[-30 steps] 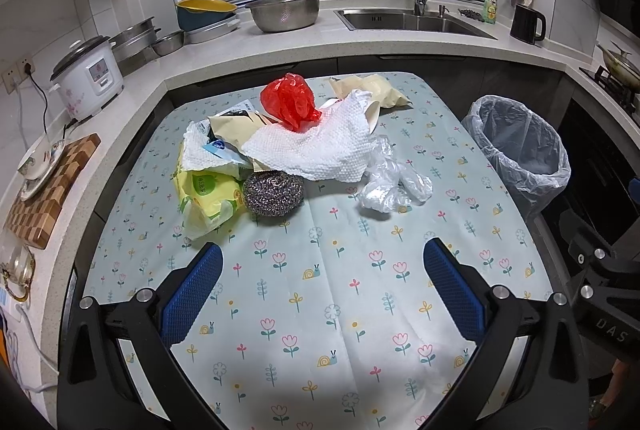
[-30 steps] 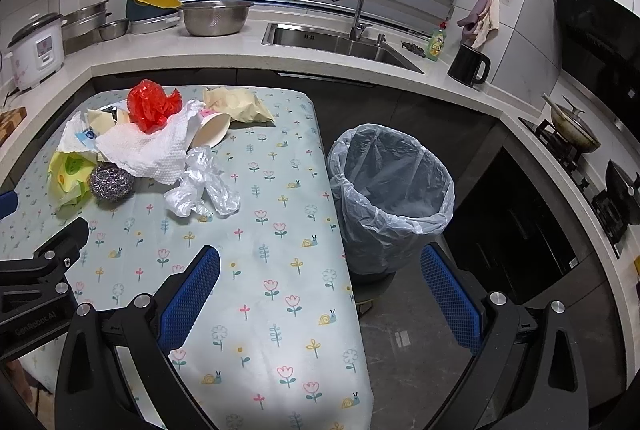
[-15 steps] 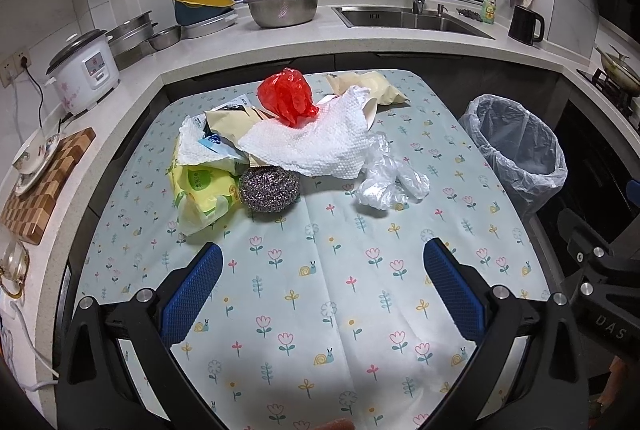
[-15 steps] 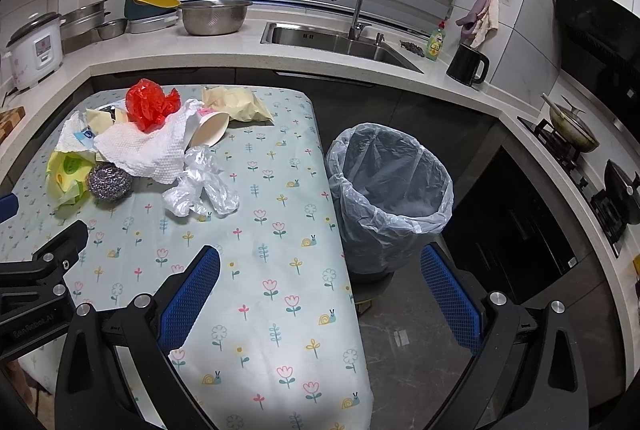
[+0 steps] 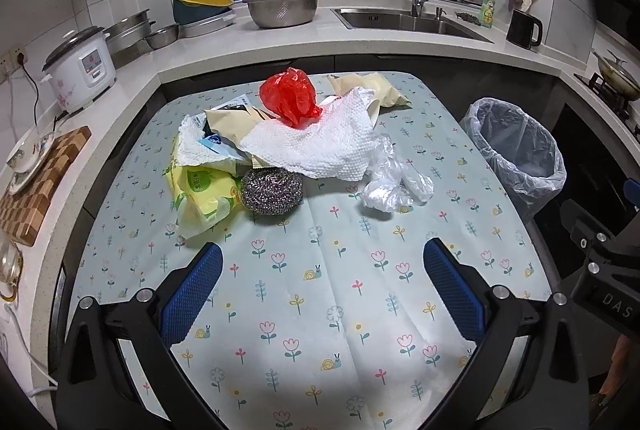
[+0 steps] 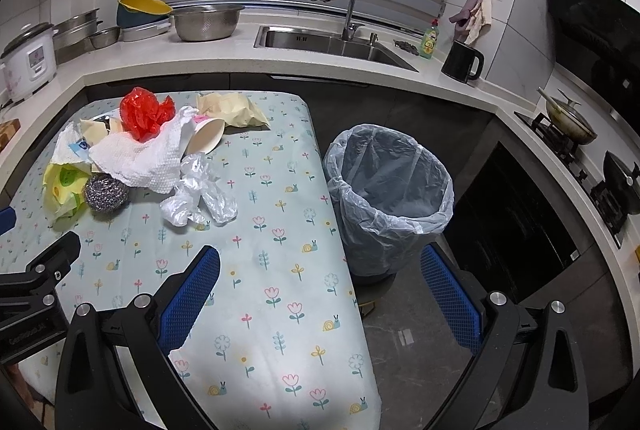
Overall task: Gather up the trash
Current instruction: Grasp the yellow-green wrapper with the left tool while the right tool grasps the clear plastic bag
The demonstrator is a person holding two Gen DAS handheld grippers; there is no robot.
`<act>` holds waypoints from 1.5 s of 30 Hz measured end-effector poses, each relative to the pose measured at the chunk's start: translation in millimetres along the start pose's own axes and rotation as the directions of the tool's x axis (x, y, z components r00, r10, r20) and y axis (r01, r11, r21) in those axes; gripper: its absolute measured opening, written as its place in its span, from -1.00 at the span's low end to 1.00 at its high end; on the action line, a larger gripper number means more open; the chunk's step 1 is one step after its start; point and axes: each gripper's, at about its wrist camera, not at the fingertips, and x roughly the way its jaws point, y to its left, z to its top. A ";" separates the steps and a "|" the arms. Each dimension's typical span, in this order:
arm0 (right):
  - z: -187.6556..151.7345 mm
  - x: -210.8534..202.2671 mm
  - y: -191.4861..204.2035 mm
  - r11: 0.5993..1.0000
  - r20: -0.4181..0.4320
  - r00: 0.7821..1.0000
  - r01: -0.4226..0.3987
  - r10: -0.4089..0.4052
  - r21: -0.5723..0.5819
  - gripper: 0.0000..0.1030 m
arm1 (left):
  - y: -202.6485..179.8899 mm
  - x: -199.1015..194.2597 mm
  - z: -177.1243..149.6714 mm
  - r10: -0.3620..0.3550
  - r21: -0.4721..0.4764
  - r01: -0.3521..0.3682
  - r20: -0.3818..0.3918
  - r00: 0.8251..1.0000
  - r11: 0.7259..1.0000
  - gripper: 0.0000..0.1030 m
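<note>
A heap of trash lies on the flowered tablecloth (image 5: 320, 302): a red plastic bag (image 5: 291, 101), a white paper towel (image 5: 320, 145), a steel scourer (image 5: 272, 191), a yellow-green wrapper (image 5: 200, 193), crumpled clear plastic (image 5: 394, 185) and a beige packet (image 5: 368, 87). A paper cup (image 6: 206, 141) lies on its side beside the towel. The lined bin (image 6: 388, 189) stands off the table's right edge. My left gripper (image 5: 322, 270) hovers open short of the scourer. My right gripper (image 6: 320, 272) is open over the table's right edge, near the bin.
Counters wrap around the table. A rice cooker (image 5: 80, 67), metal bowls (image 5: 282, 7) and a chopping board (image 5: 40, 185) stand at the left and back. The sink (image 6: 332, 43), a black kettle (image 6: 462, 61) and a hob with a pan (image 6: 572, 121) are to the right.
The left view has drifted slightly, so the trash heap sits a little higher and further left in frame. The right view is almost unchanged. Both grippers stay open.
</note>
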 end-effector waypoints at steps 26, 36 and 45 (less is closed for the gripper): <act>36.2 96.8 113.9 0.988 -0.089 0.988 -0.136 0.129 -0.078 0.85 | 149.1 96.2 32.4 0.143 -0.201 -0.156 -0.076 0.987 0.967 0.87; 46.1 151.3 142.3 0.984 -0.163 0.973 -0.173 0.164 -0.045 0.71 | 164.4 136.6 35.0 0.046 -0.231 -0.078 -0.140 0.989 0.970 0.32; 35.2 184.2 150.8 0.979 -0.243 0.951 -0.204 0.192 -0.027 0.31 | 169.2 144.5 28.0 -0.019 -0.270 -0.028 -0.170 0.985 0.963 -0.62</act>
